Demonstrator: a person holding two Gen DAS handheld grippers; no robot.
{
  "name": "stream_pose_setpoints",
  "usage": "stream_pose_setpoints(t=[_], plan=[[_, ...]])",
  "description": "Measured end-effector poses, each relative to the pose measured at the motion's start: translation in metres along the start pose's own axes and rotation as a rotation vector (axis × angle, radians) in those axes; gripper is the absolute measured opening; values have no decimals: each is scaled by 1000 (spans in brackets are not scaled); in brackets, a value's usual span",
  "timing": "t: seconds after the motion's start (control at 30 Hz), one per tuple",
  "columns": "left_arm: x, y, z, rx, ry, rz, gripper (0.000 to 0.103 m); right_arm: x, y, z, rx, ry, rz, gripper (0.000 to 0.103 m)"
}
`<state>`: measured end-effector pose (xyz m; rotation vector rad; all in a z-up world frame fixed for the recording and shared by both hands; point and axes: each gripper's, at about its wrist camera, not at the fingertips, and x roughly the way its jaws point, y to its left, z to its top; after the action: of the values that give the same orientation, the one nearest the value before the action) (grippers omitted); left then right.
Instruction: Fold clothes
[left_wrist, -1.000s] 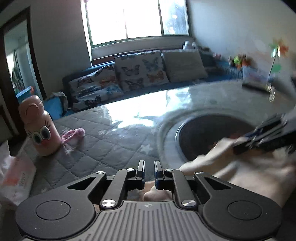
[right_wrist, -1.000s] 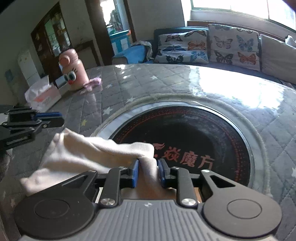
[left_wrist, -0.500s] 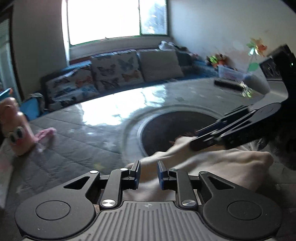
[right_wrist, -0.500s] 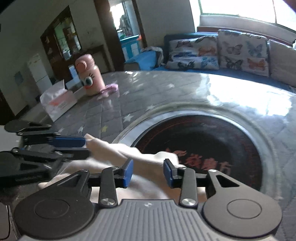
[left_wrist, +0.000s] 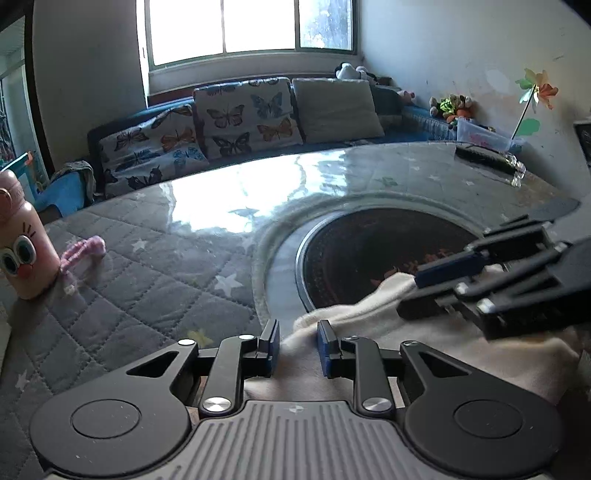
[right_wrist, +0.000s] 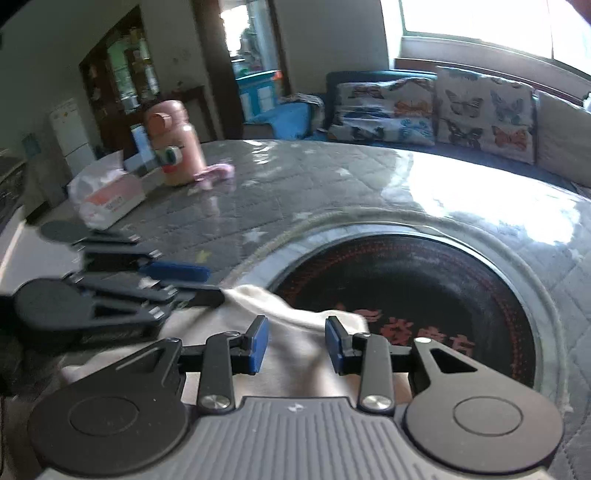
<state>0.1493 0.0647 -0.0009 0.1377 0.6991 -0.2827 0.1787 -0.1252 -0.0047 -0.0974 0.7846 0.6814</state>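
Cream soft cloth (left_wrist: 424, 332) lies on the quilted grey tabletop (left_wrist: 147, 295) over the black round plate's (left_wrist: 369, 251) edge; the left gripper (left_wrist: 295, 345) is opening around its fold and the right gripper (right_wrist: 297, 345) stands spread over it, so the released fold may spring apart.

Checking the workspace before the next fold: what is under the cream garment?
The cream garment lies over the dark round inset's near rim and the quilted table cover; anything beneath is hidden.

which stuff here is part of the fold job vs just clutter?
Job:
- cream garment
- left gripper, jaws opening, cloth between them
- right gripper, open over the cloth

Lying about:
- pink bottle
- pink fuzzy item
- tissue pack
- pinwheel
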Motion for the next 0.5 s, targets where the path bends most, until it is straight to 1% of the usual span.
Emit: stream_pose_setpoints(t=[0.03,0.17,0.3,0.4,0.43,0.5], plan=[[1,2,1,-7,2,-1,25,-2,5,-1,-18,4,18,34],[7,11,-1,-35,30,-27,26,-3,33,-9,-119,11,43,34],[6,12,-1,-31,36,-40,26,-1,69,-19,-251,15,78,34],[7,12,-1,-30,38,-42,27,3,91,-27,-296,27,114,34],[7,13,-1,-32,39,-43,27,3,96,-30,-313,21,114,34],[8,13,-1,-36,40,-47,27,1,113,-36,-388,-16,90,34]])
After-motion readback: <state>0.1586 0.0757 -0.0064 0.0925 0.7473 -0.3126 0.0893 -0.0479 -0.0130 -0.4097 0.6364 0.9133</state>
